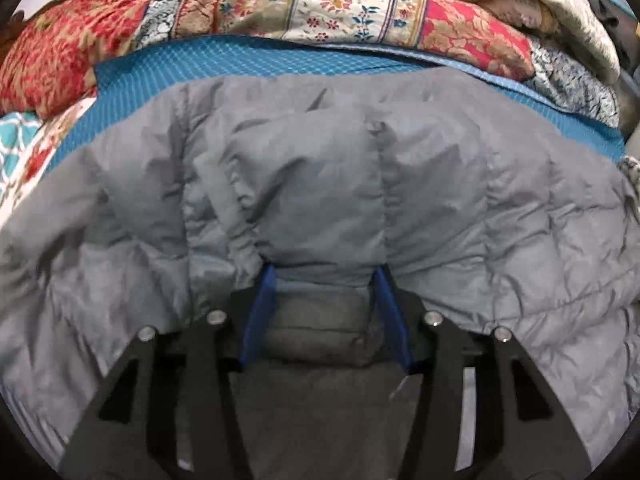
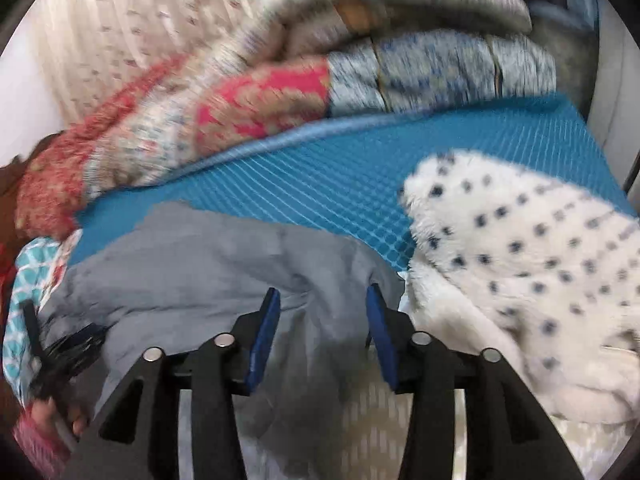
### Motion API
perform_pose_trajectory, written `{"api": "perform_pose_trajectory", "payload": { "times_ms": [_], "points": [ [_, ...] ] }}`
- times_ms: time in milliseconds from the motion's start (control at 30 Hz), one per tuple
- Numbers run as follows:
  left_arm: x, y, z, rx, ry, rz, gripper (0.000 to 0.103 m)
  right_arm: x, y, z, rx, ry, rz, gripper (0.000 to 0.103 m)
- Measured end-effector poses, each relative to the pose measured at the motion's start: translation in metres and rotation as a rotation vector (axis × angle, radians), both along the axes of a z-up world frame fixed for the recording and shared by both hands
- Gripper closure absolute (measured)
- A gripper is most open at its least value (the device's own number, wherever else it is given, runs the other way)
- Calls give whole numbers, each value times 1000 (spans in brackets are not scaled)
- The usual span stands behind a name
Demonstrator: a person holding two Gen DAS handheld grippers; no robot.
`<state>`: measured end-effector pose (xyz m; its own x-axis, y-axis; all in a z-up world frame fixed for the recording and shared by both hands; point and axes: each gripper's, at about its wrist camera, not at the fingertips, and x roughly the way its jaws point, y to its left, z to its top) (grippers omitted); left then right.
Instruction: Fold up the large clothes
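Left wrist: jacket [image 1: 320, 184] between tongs [image 1: 324, 276]

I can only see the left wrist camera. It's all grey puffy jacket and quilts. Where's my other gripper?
Observer: The right gripper is at the grey jacket's edge. Cloth is bunched between its pads, and it looks pinched.
Operator: What's next to it?
Observer: A fluffy white blanket with dark dots, right beside the jacket.
Operator: Can you see my left one from there?
Observer: Yes. The left gripper shows at the far left of the right wrist view, with a hand holding it.
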<state>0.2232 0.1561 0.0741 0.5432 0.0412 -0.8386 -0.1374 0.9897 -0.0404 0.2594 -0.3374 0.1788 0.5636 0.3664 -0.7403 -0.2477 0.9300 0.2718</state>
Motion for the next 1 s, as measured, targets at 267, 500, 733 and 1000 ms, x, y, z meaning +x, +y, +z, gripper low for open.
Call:
{"api": "perform_pose_trajectory", "payload": {
  "times_ms": [267,500,733,1000],
  "points": [
    [-95,9,32,-47,-12,-18,53,7,41,-75,-176,202,80,43],
    [-260,97,135,26,-160,130,53,-59,38,19,12,3,98,42],
    [-413,182,187,61,-240,414,53,-183,154,68,140,30,509,42],
    [-540,232,178,7,-272,539,53,-319,343,40,268,448,840,42]
  ]
}}
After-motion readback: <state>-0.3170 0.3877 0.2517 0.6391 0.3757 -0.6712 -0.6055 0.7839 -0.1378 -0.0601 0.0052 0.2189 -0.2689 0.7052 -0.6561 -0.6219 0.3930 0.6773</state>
